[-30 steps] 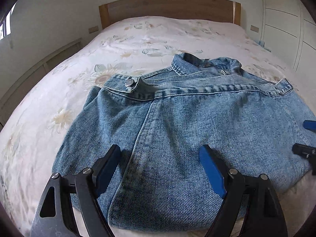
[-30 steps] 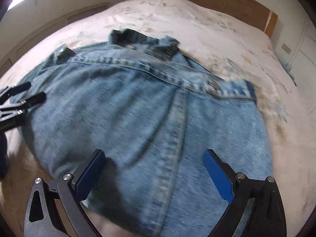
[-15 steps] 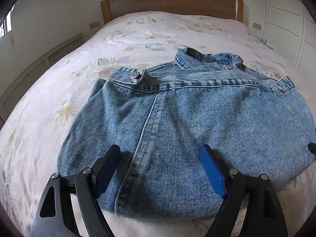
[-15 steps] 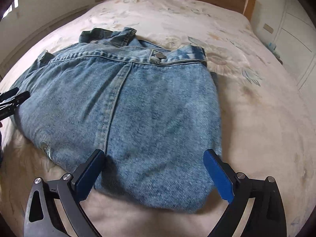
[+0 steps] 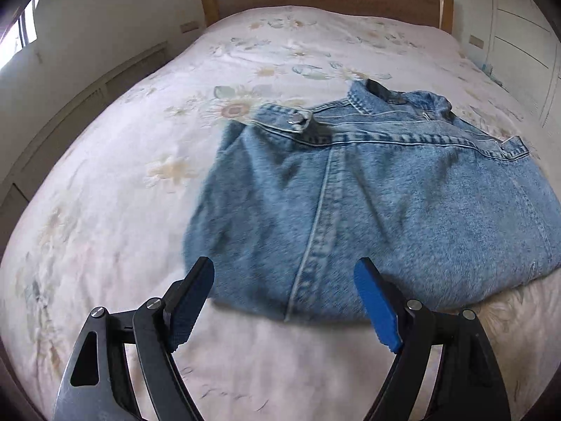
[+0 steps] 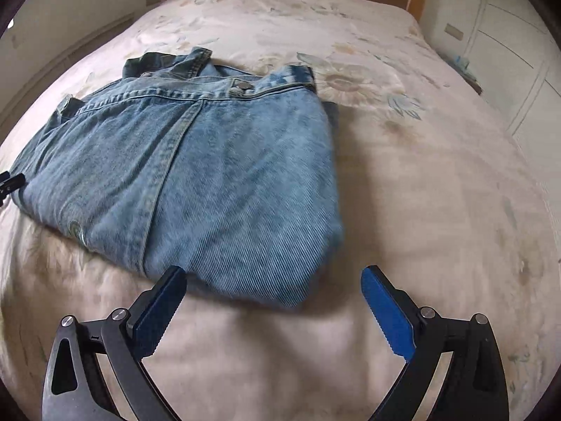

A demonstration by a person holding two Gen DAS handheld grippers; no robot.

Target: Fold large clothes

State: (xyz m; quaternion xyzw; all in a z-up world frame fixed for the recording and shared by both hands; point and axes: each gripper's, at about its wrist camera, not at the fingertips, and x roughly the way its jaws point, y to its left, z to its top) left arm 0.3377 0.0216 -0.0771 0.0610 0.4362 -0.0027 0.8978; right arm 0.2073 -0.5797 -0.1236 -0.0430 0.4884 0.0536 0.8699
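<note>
Pulled back from folded denim jacket (image 5: 368, 203) — both grippers, left gripper (image 5: 284, 301) and right gripper (image 6: 273, 301), released, empty; risk: snagging hem, undoing fold.

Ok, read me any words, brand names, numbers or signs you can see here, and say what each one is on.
No text can be read in either view.
Dark neck label on the denim jacket: too small and blurred to read.
Metal snap button on the jacket's tab: any embossing is too small to read.
Floral bedspread: a pattern only, no words.
</note>
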